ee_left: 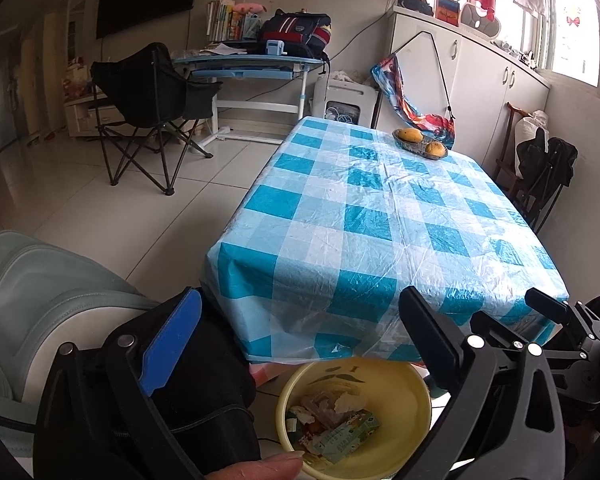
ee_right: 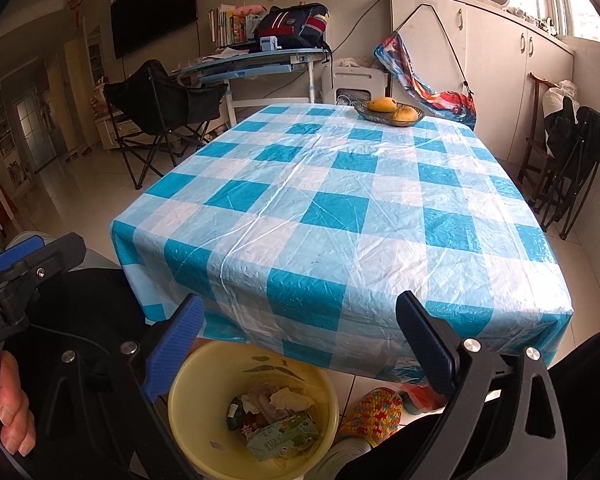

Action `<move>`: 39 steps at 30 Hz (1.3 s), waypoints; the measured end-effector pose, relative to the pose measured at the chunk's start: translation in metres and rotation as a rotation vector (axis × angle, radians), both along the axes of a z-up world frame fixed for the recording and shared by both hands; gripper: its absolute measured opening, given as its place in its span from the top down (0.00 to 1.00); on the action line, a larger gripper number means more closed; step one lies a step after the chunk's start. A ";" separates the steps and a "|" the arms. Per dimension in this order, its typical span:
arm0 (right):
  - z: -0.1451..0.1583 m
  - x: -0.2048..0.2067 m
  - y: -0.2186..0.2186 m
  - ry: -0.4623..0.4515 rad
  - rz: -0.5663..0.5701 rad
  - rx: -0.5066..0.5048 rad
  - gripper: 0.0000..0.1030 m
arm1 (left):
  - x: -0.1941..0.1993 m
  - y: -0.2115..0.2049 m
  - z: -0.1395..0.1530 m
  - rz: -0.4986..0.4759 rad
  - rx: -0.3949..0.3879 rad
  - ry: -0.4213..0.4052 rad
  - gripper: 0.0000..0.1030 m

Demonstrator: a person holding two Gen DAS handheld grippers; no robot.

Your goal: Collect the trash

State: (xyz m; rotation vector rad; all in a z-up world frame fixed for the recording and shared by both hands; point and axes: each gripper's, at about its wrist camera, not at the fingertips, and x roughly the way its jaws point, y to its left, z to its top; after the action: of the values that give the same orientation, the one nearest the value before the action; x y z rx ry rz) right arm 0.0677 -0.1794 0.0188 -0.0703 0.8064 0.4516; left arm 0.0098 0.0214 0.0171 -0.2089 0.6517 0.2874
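Observation:
A yellow waste bin (ee_left: 404, 392) stands on the floor just below the table's near edge. It holds several scraps: crumpled wrappers, a green carton (ee_left: 340, 438) and a white wad. My left gripper (ee_left: 300, 340) hangs above the bin, open wide with nothing between its fingers. In the right wrist view the same bin (ee_right: 198, 396) and its trash (ee_right: 278, 420) lie under my right gripper (ee_right: 300, 348), which is also open and empty. The table (ee_right: 332, 208), under a blue and white checked plastic cloth, carries no loose trash that I can see. A thumb (ee_left: 260, 468) shows at the bottom edge.
A glass dish of mangoes (ee_right: 390, 112) sits at the table's far edge. A black folding chair (ee_left: 148, 108) and a blue desk (ee_left: 252, 68) stand beyond on the left, white cabinets (ee_left: 480, 80) on the right. A crocheted slipper (ee_right: 370, 410) lies beside the bin; a grey-green seat (ee_left: 40, 300) is at left.

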 end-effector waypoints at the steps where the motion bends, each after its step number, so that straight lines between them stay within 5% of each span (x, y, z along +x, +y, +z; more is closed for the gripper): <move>1: 0.001 0.000 0.001 -0.002 0.000 0.003 0.10 | 0.001 0.002 0.000 0.005 -0.003 0.003 0.07; 20: 0.012 0.023 -0.016 0.003 -0.056 0.060 0.10 | 0.034 -0.007 -0.002 -0.004 0.041 0.064 0.07; 39: 0.017 0.094 -0.036 0.007 -0.110 0.032 0.10 | 0.102 -0.021 0.024 -0.045 0.098 0.039 0.07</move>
State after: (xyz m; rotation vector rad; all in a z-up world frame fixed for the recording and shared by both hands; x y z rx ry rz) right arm 0.1621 -0.2157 0.0359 0.0052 0.8050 0.3607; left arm 0.1118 0.0001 0.0413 -0.0947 0.6782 0.2798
